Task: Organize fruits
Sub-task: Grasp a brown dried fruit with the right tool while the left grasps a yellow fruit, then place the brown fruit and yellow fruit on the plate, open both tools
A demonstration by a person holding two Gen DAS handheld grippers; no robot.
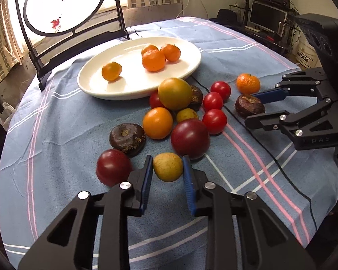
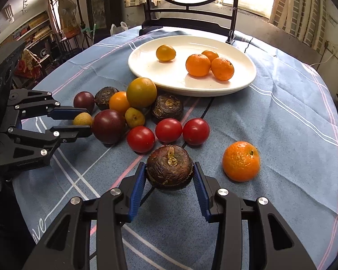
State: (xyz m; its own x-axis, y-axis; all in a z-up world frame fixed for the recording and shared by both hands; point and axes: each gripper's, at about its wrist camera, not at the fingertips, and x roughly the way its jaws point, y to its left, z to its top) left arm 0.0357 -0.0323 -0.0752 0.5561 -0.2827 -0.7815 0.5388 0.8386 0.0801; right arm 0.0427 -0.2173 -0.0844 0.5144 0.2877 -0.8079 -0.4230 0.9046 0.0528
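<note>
A white plate (image 1: 191, 67) holds several oranges (image 1: 153, 60). In front of it a pile of loose fruit lies on the blue cloth: red tomatoes (image 1: 214, 121), dark plums (image 1: 190, 138), oranges and brown water chestnuts (image 1: 127, 139). My left gripper (image 1: 167, 167) is shut on a small yellow fruit (image 1: 167, 167), also in the right wrist view (image 2: 83, 119). My right gripper (image 2: 170, 173) is shut on a brown water chestnut (image 2: 170, 167), seen from the left wrist too (image 1: 249, 107). A lone mandarin (image 2: 241, 161) lies just right of it.
A black stand with a round painted screen (image 1: 63, 2) rises behind the plate. A thin black cable (image 1: 270, 155) runs across the cloth. Shelves, a monitor and a bucket stand beyond the table edge.
</note>
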